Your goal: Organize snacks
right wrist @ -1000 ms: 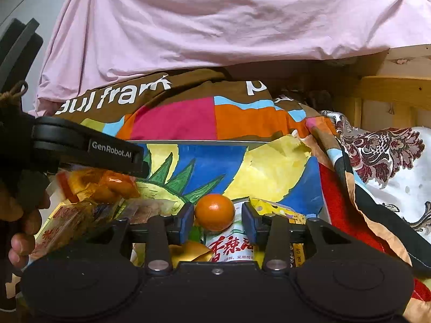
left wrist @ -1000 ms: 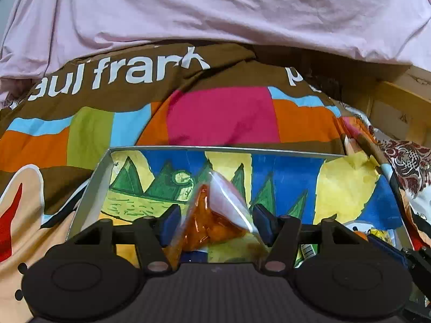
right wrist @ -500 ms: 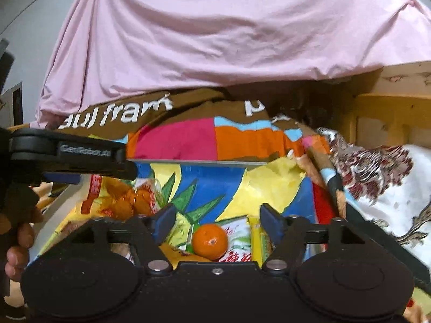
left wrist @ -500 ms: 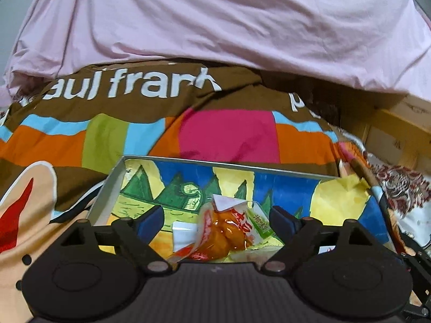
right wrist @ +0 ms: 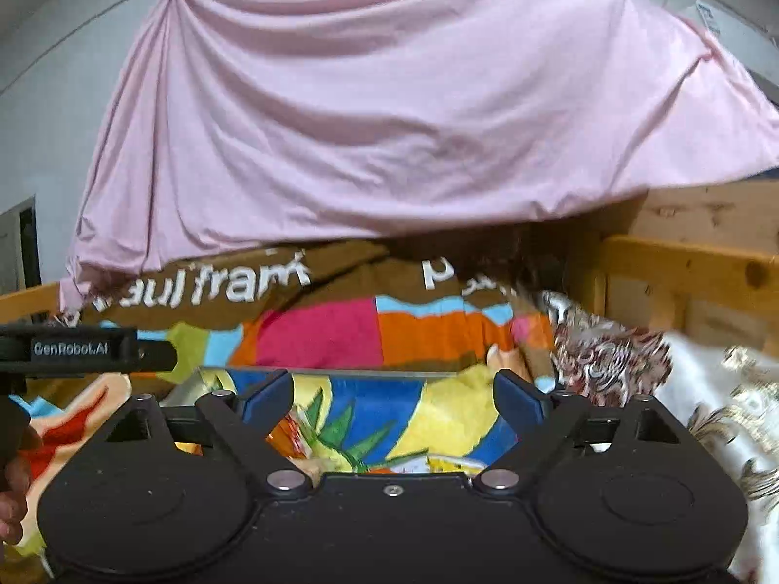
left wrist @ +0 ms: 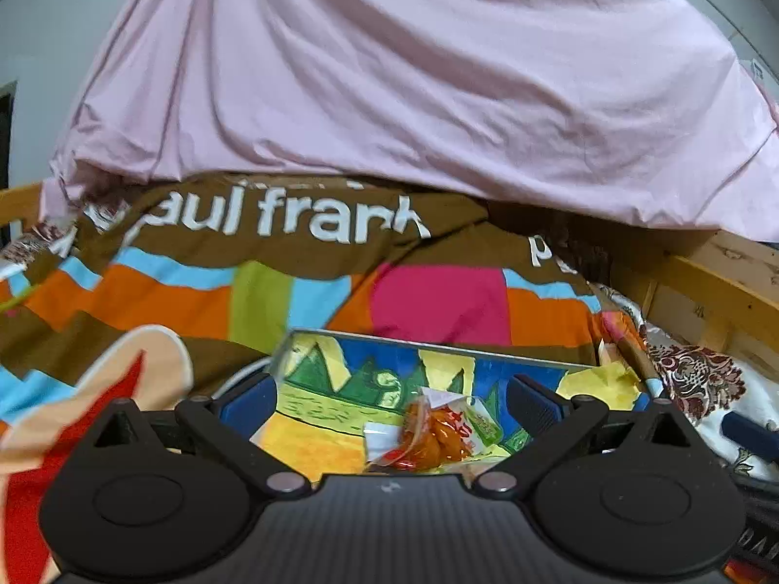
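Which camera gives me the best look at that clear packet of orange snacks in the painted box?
The left wrist view: the clear packet of orange snacks lies unobstructed on the painted box's floor, between the left tongs' open jaws. In the right wrist view only a blurred orange-red sliver beside the tongs' left finger might be it.

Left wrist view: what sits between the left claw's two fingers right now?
The orange snack packet lies loose in the colourful tray, between the open left claw fingers, untouched. Left wrist view shows it.
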A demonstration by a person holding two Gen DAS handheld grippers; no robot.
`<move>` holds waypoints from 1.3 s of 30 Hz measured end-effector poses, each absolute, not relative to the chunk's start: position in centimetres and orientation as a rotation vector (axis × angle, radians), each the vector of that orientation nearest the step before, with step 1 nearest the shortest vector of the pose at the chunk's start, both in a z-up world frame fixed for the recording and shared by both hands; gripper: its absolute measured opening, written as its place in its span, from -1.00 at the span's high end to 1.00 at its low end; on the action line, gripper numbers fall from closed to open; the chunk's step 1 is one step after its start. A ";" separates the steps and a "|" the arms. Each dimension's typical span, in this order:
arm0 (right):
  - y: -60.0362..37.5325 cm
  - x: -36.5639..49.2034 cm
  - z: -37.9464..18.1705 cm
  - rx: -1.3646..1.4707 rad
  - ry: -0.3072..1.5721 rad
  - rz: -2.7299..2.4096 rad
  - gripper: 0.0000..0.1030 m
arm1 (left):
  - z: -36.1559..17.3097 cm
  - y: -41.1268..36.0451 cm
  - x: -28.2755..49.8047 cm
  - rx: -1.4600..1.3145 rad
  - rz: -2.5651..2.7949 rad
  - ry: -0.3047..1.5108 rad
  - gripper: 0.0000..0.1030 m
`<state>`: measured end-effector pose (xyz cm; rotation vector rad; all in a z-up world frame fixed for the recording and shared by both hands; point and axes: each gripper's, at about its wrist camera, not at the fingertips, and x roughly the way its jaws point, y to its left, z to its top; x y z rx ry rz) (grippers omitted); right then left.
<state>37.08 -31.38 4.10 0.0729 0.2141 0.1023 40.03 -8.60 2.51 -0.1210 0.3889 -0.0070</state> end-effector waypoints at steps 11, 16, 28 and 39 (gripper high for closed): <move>-31.8 31.5 8.3 0.072 0.152 0.102 -0.97 | 6.4 -8.1 34.1 -0.123 0.011 0.335 -0.99; -32.0 29.3 9.3 0.085 0.141 0.100 -0.98 | 7.5 -8.4 31.6 -0.124 0.009 0.320 -0.99; -32.0 24.8 10.7 0.085 0.120 0.106 -0.98 | 9.7 -8.7 26.3 -0.089 0.003 0.298 -0.99; -31.2 21.0 10.8 0.065 0.129 0.108 -0.98 | 9.8 -8.1 22.1 -0.093 -0.003 0.317 -0.99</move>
